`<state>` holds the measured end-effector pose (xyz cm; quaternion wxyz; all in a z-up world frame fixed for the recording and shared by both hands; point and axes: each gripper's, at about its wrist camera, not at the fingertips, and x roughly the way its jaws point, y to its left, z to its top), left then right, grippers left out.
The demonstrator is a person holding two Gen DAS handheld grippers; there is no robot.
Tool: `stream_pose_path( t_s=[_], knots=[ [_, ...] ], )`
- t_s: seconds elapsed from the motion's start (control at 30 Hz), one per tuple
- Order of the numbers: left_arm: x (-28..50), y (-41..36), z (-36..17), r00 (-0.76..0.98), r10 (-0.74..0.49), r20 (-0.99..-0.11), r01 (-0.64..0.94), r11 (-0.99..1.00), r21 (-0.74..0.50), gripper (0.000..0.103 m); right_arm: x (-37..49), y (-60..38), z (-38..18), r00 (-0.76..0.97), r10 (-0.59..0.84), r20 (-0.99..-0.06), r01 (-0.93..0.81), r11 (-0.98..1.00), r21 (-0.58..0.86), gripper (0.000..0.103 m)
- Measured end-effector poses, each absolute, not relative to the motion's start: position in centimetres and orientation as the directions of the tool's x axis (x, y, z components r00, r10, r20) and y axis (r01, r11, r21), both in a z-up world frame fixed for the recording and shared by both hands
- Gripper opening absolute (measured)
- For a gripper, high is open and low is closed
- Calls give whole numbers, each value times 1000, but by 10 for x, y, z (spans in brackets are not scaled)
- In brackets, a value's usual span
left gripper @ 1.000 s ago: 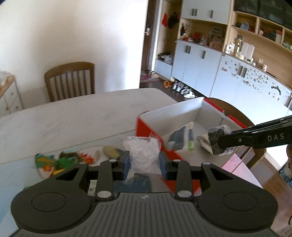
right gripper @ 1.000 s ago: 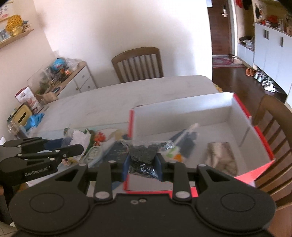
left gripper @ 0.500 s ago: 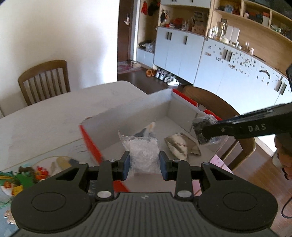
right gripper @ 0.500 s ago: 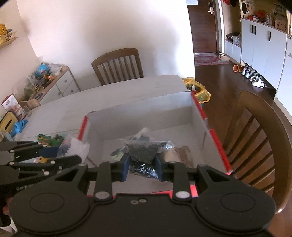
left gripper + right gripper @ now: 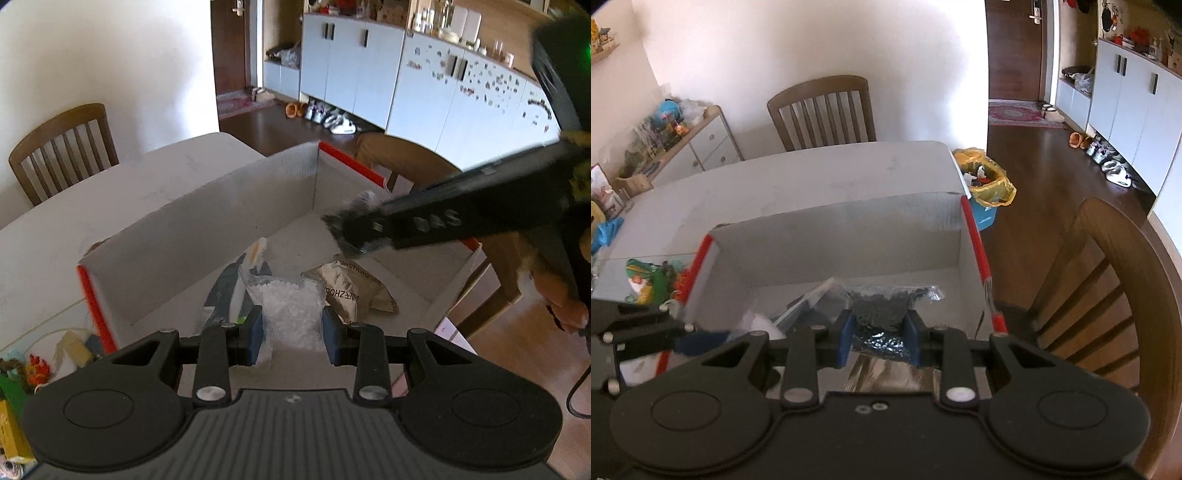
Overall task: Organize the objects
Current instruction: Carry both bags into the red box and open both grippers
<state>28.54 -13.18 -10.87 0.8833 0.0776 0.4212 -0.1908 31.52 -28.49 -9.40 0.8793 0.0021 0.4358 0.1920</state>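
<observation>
One open box with red edges. Two grippers: the left gripper and the right gripper. Two clear bags held up: one bag of white bits, one bag of dark bits. Lying inside the box: one tan packet, one blue-grey packet. Two wooden chairs. One yellow-lined bin.

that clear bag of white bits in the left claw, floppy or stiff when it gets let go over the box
Probably floppy: the bag of white bits is thin clear film, creased where the left claw pinches it. The loose granules would likely shift and let it slump flat in the box. It looks light, and unlikely to roll.
</observation>
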Motion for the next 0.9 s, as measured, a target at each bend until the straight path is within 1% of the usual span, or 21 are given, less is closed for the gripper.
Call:
stream_pose_path(
  t_s=[0.3,0.63,0.9],
  knots=[
    [311,-151,-130,527,-217,-821,416,909,27,33,348,-259,-119,488,310,-816,-391,913,113,29],
    [330,-153,-149,462,-191,-866,425,905,27,33,363,-251,-137,444,282,-850,-418,905,82,29],
    [343,-150,-158,390,-180,-903,421,907,1,33,366,-250,-148,419,260,-870,-408,910,75,29]
  ],
)
